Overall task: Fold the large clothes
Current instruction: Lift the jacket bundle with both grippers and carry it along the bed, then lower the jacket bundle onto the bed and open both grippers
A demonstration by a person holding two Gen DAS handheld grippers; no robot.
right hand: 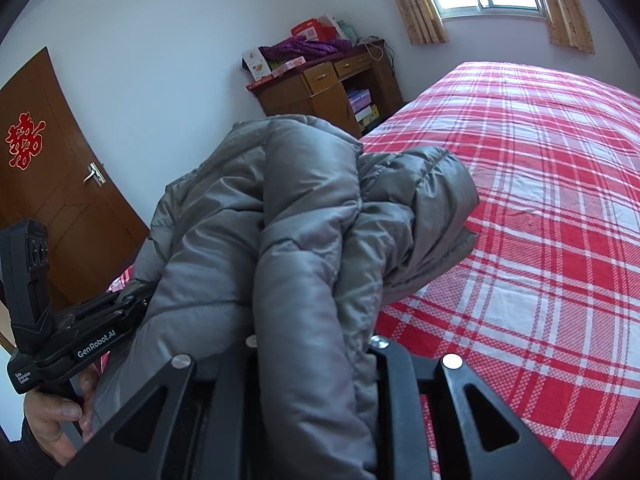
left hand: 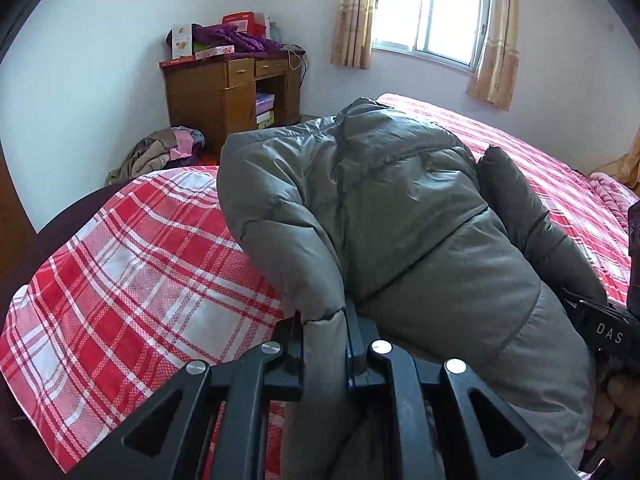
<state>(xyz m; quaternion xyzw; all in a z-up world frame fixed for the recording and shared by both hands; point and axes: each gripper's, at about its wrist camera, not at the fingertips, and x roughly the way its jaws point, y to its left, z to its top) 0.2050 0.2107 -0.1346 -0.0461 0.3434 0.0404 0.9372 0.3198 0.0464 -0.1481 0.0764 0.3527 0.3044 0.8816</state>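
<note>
A grey puffer jacket (left hand: pixel 400 208) is bunched and held up over the red plaid bed (left hand: pixel 132 264). My left gripper (left hand: pixel 324 336) is shut on a padded edge of the jacket, which fills the gap between its fingers. My right gripper (right hand: pixel 312 340) is shut on another thick fold of the jacket (right hand: pixel 280 216); its fingertips are mostly hidden by fabric. The hood (right hand: pixel 432 208) hangs to the right over the bed (right hand: pixel 540 200). The right gripper's body shows at the right edge of the left wrist view (left hand: pixel 608 332), and the left gripper's body shows at the left of the right wrist view (right hand: pixel 60 336).
A wooden desk (left hand: pixel 228 92) piled with boxes and purple cloth stands against the far wall. A heap of clothes (left hand: pixel 160 152) lies on the floor beside it. A curtained window (left hand: pixel 428 12) is behind the bed. A brown door (right hand: pixel 52 184) is on the left.
</note>
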